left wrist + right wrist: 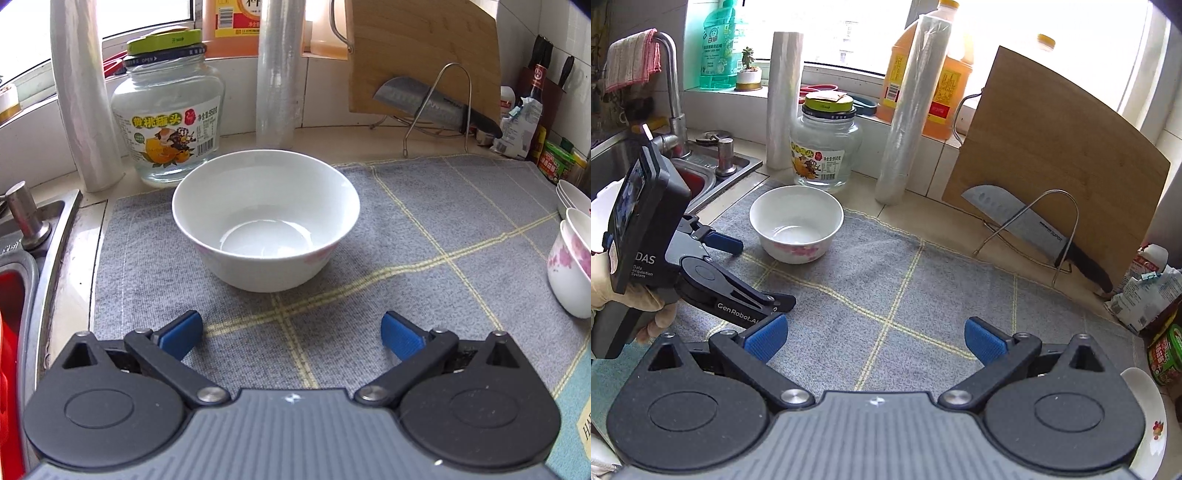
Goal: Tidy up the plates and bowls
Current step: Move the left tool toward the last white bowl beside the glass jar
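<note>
A white glazed ceramic bowl with a faint pink flower print on its outer wall is seen standing upright and empty on the grey woven mat with yellow grid lines, near the mat's far left corner and just in front of a clear glass jar with a green lid. The left gripper is held short of the bowl with its blue pads spread wide and nothing between them; no contact with the bowl is shown. The right gripper is likewise seen wide open and empty over the middle of the mat, well apart from the bowl.

The bowl is judged to be stiff, moderately heavy for its size, brittle if knocked or dropped, and slick on its glaze. A grip across the rim, one pad inside and one outside the wall, is judged safest, since the full width of the bowl looks too great to be spanned. More flowered white bowls are stacked at the mat's right edge, where nesting is probably intended.
</note>
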